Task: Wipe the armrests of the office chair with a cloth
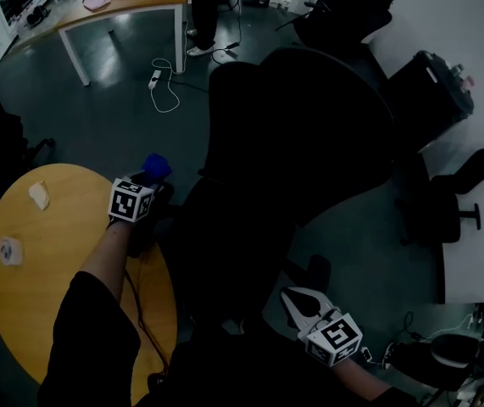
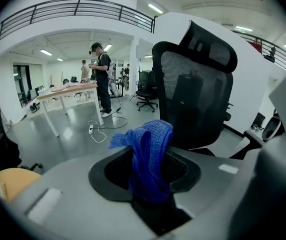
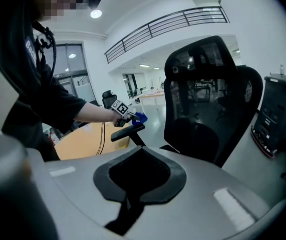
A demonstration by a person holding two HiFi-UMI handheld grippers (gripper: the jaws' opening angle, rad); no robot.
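A black mesh office chair (image 1: 301,134) fills the middle of the head view, its seat and arms lost in shadow. My left gripper (image 1: 150,176) is shut on a crumpled blue cloth (image 1: 156,165), which sticks up out of the jaws in the left gripper view (image 2: 145,154). In the right gripper view the cloth (image 3: 139,117) hovers just over the far end of the chair's black left armrest (image 3: 126,132); whether they touch I cannot tell. My right gripper (image 1: 291,297) is low at the chair's right side, shut with nothing in it (image 3: 132,204).
A round yellow-wood table (image 1: 47,278) with small white scraps stands at the left. Behind are a wooden desk (image 1: 123,7), a standing person (image 1: 203,15) and a power strip with cable (image 1: 161,83) on the floor. At the right are a white desk (image 1: 479,236), a second chair (image 1: 449,206) and a black case (image 1: 428,91).
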